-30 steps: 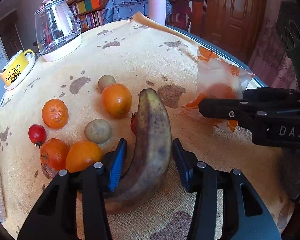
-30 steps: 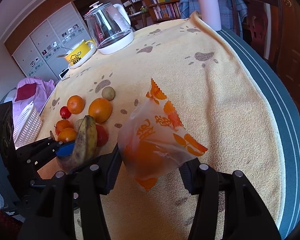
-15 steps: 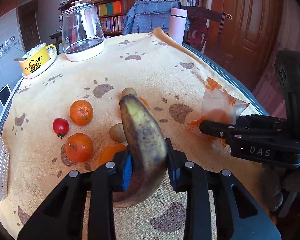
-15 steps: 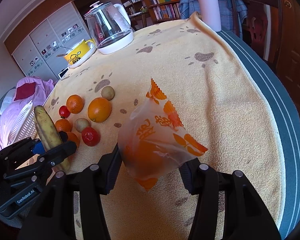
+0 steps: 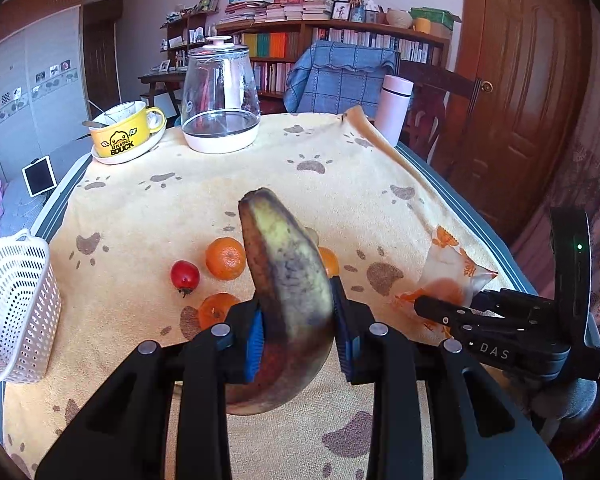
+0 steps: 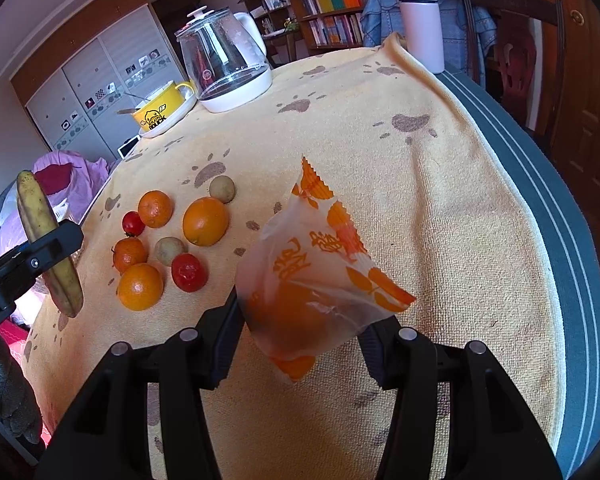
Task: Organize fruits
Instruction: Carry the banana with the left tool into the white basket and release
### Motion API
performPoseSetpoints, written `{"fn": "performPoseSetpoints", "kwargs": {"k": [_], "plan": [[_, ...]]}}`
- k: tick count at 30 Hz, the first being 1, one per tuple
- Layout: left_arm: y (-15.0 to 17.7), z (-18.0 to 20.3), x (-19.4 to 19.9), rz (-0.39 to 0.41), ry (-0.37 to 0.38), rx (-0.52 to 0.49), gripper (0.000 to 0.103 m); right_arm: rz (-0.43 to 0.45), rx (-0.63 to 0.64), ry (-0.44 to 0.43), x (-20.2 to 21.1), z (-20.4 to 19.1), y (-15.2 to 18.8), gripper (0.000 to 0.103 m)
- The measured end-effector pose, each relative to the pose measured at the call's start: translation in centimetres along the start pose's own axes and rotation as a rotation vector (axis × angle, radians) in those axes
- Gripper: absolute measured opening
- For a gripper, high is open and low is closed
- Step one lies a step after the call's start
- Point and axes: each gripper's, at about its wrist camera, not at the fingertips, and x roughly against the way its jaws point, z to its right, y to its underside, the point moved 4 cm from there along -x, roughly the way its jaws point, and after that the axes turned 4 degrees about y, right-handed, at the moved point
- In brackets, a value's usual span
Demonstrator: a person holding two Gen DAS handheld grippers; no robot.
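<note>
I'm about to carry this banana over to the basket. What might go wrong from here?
1. The banana looks overripe and dark; the left tongs clamp it mid-body, so it may bruise or split.
2. It sticks out well above and below the grip, so it might pivot or slip.
3. The white basket sits at the table's edge; a bump could push it off.
</note>
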Motion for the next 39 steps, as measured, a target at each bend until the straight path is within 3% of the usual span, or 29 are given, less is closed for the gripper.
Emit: {"fn": "performPoseSetpoints", "kwargs": {"k": [12, 24, 39], "plan": [[-0.1, -2.6, 0.9, 0.019, -0.109, 0.023, 0.03, 0.021, 0.03, -0.015, 1.3, -1.0, 0.3, 0.052], [-1.1, -6.1, 1.9, 0.072, -0.16, 0.074, 0.03, -0.005, 0.01, 0.011, 1.5, -1.1, 1.8, 0.052], [-2.5, -13.8, 5.0, 0.173, -0.282, 0.162, 0.03, -0.035, 0.069, 0.048, 0.8, -4.2, 1.8, 0.052]]}}
